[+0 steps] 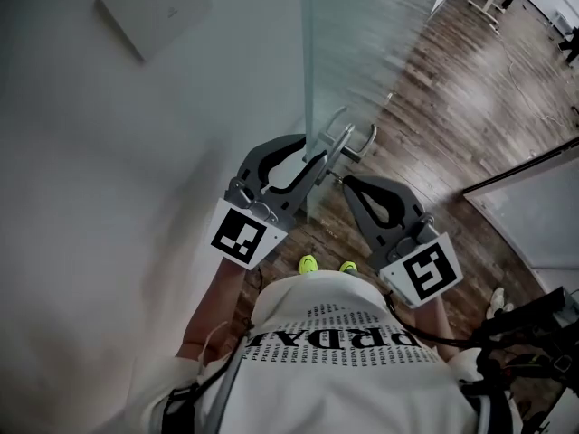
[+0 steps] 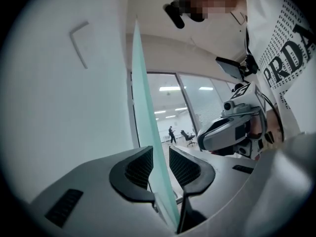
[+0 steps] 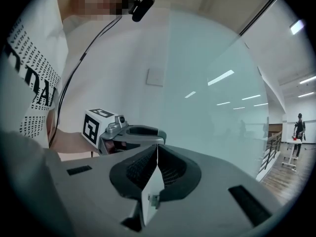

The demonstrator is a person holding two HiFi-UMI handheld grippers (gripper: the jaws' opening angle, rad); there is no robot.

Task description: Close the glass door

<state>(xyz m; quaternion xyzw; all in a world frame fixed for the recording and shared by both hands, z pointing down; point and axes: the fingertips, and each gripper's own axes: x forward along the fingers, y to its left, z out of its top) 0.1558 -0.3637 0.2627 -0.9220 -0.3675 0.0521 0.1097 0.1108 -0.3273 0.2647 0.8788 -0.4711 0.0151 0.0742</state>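
Observation:
The frosted glass door stands edge-on in front of me, with metal handles on it. My left gripper straddles the door's edge near the handles. In the left gripper view the green edge of the glass door runs between the left gripper's pads, which stand apart from it: open. My right gripper sits just right of the door below the handles. In the right gripper view the right gripper has its pads together with nothing between them, facing the glass door.
A white wall with a square wall panel runs along the left of the door. Wood floor stretches beyond it. A dark-framed partition stands at right. A person stands far off in the hall.

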